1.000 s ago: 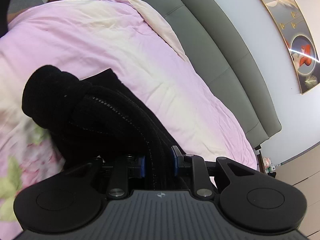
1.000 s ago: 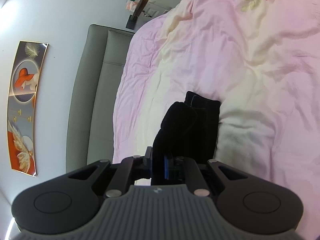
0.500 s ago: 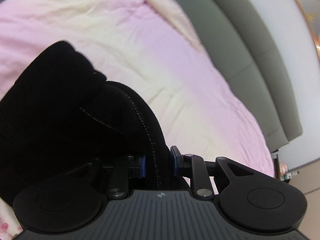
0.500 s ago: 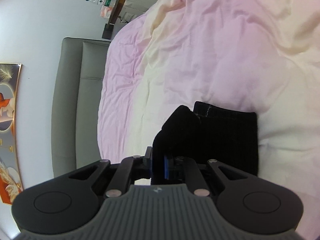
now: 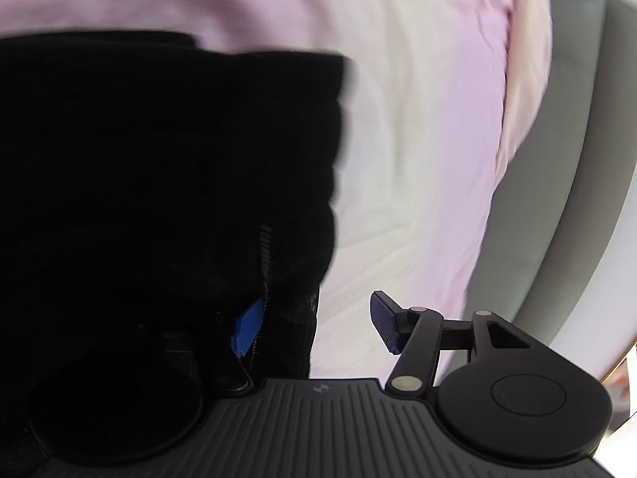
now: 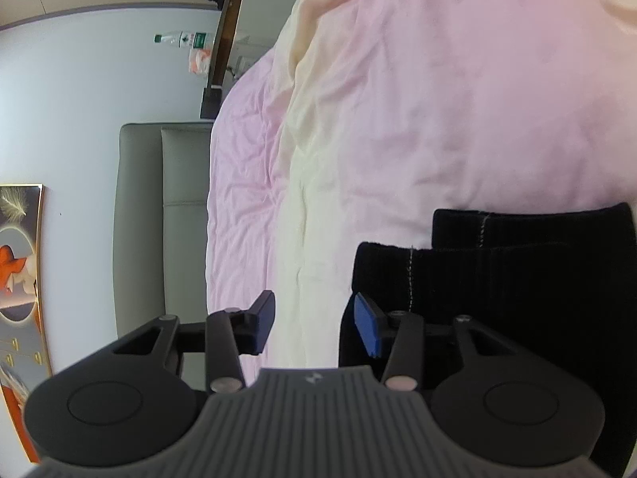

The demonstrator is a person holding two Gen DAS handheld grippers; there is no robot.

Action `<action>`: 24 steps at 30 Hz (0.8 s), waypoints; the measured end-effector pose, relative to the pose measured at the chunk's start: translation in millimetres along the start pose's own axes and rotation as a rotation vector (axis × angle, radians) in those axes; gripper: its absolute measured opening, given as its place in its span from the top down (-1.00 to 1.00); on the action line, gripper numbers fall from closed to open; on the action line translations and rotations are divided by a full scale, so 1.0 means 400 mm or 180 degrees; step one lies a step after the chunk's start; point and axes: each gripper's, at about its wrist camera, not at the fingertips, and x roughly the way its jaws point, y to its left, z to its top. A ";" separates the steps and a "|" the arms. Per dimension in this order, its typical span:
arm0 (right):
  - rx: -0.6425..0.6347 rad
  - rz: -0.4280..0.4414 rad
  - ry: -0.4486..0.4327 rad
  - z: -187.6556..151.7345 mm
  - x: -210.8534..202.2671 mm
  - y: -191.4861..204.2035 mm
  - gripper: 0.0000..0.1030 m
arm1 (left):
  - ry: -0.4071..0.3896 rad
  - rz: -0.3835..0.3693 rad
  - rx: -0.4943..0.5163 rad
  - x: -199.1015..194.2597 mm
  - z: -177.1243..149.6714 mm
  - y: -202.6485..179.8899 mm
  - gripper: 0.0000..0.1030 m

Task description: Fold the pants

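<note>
A bed [image 6: 458,99] under a pink and cream cover fills the room, grey headboard [image 6: 139,219] at the far side. The left hand-held gripper [image 5: 314,326] has its jaws opening, spread apart; black cloth drapes over the left finger, the right finger bare over the cover. The right hand-held gripper [image 6: 314,322] is opening too, with only bedding between its fingers. The black pants [image 6: 517,279] lie folded in layers on the bed, just right of it. A painting [image 6: 20,298] hangs on the far wall, with a bottle [image 6: 183,39] nearby.
</note>
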 end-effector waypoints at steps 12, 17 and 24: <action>-0.1720 -0.0243 0.1009 -0.355 -0.042 0.047 0.18 | -0.0503 0.0189 0.1417 -0.168 -0.221 0.002 -0.60; -0.2341 -0.0573 0.1715 -0.505 0.023 0.106 0.20 | -0.0561 0.0484 0.2279 -0.188 -0.409 0.033 -0.62; -0.1955 0.0663 0.1666 -0.501 0.093 0.075 0.47 | 0.0216 0.0707 0.3108 -0.036 -0.655 0.142 -0.60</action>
